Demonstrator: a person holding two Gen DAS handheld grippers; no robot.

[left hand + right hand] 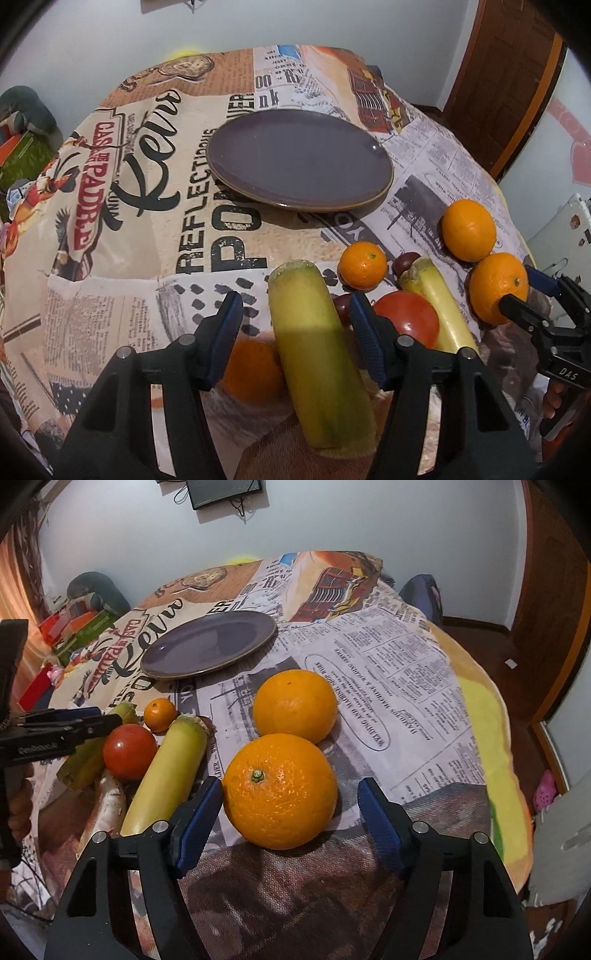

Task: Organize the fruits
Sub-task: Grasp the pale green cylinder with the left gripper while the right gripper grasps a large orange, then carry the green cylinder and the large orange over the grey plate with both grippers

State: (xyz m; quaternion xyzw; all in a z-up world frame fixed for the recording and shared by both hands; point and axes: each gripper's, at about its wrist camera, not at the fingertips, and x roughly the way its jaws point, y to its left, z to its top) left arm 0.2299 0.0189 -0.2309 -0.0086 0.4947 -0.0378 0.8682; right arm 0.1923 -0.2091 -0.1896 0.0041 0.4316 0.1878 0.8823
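Straddling a yellow-green banana [317,354], the left gripper [295,314] is held with its blue pads apart on either side of the fruit; no contact with the peel is seen, and a gap shows on each side. The right gripper [290,805] is likewise spread wide around the near orange [280,790], the left pad almost touching the rind, the right pad clearly apart from it.

Fruits are clustered at the near right of the patterned tablecloth [129,258]: a second orange [294,705] just beyond and touching the near one, a small mandarin [363,264], a red tomato [406,319], a second banana [436,302], and dark reddish fruits partly hidden between them. Another orange [251,371] lies just left of the straddled banana, under the left pad. The purple plate [299,158] stands bare at the far centre, well apart from the cluster, and is judged to be the destination.

Risks noted:
- The near orange is off-centre between the pads; uneven closing may push it into its neighbour and set both rolling.
- The banana is long and smooth; a grip near one end may let it swing or slip.
- The fruits are crowded; the tomato or the mandarin may be nudged during a lift.
- The grippers work near each other; crossing paths to the plate may cause a collision.
- The cloth is soft and rumpled; rolling toward the table edge is possible.
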